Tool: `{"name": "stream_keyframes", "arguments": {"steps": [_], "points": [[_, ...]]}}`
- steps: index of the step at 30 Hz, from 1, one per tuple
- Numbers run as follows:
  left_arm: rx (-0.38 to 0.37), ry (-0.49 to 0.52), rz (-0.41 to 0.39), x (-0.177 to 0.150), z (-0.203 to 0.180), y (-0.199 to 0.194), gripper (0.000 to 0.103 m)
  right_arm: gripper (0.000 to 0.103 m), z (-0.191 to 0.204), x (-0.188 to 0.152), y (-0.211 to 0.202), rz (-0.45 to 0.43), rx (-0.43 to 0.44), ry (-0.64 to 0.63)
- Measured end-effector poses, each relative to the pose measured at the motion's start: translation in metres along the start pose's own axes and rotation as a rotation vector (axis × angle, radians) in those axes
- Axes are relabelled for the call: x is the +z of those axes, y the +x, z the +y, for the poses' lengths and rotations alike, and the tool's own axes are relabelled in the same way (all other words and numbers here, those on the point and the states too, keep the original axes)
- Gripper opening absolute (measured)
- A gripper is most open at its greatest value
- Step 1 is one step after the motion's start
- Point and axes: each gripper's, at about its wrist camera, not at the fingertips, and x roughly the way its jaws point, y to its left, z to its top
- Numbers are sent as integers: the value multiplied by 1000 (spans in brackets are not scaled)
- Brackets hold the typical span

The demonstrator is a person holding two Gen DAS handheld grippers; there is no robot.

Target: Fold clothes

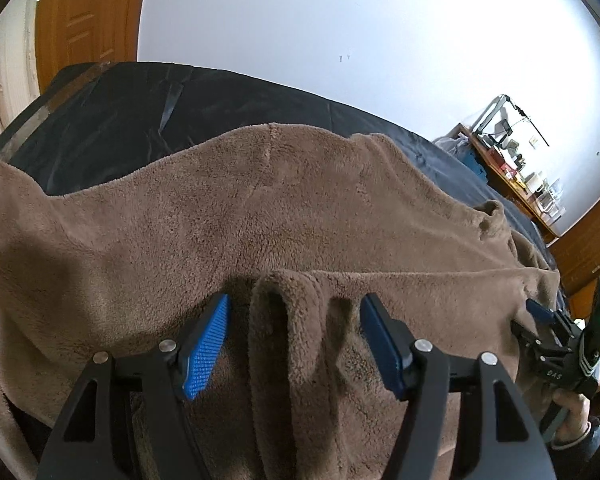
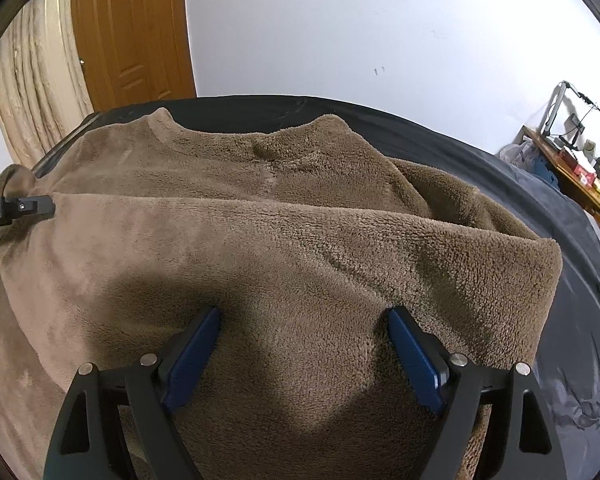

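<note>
A brown fleece garment is spread over a dark sheet on the bed, its near part folded over. The left gripper is held apart astride a raised fold, unpressed. The right gripper is held wide above the fleece.

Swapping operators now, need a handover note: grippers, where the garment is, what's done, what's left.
Left gripper: open, jaws astride a raised ridge of the brown fleece garment, pads not pressing it.
Right gripper: open wide, fleece bulging between the jaws, not gripped.
Garment: spread on the dark sheet, collar end toward the far wall; near part already folded over once, its edge running across the middle.
Left: grip the near edge with both grippers and make the next fold, then smooth it.
</note>
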Motion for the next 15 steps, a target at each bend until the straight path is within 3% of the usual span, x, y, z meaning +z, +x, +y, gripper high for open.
{"name": "stream_keyframes", "arguments": {"steps": [1,3,7,11,13,15], "points": [[21,8,-2,0,-1,0,56,88,0,0,0,0,0,0],[15,4,-1,0,0,0,20,88,0,0,0,-2,-1,-1],[18,-31,-69,4,6,-12,18,88,1,-1,-1,-4,-7,-5],[73,51,-197,4,-7,-29,18,88,3,-1,-1,-7,-16,-14],[141,133,-184,1,-20,-21,21,90,5,-1,-2,-10,-38,-21],[195,149,-120,-2,-21,-6,29,93,6,-2,-2,-10,-61,-21]]}}
